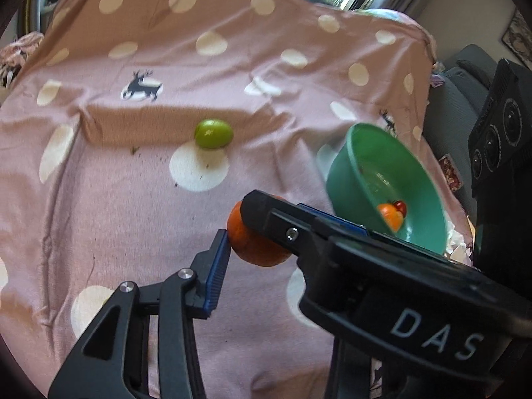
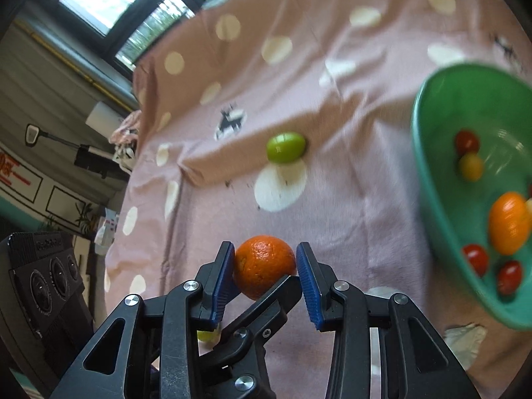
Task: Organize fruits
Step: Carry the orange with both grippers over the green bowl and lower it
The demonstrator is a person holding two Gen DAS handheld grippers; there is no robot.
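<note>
An orange (image 2: 264, 266) sits between the blue pads of my right gripper (image 2: 266, 272), which is shut on it above the pink spotted cloth (image 2: 332, 99). In the left wrist view the same orange (image 1: 256, 239) shows between a blue pad (image 1: 217, 272) and a black gripper body crossing the frame. The left gripper's own state is unclear. A green fruit (image 1: 213, 133) lies on the cloth further off; it also shows in the right wrist view (image 2: 286, 147). A tilted green bowl (image 2: 432, 166) holds a small orange fruit, a yellow one and several red ones; in the left wrist view the bowl (image 1: 349, 179) is at right.
A black device with round lenses stands at the right edge in the left wrist view (image 1: 502, 146) and at lower left in the right wrist view (image 2: 43, 279). A small yellow-green fruit (image 2: 207, 335) lies under the right gripper. Windows run behind the table.
</note>
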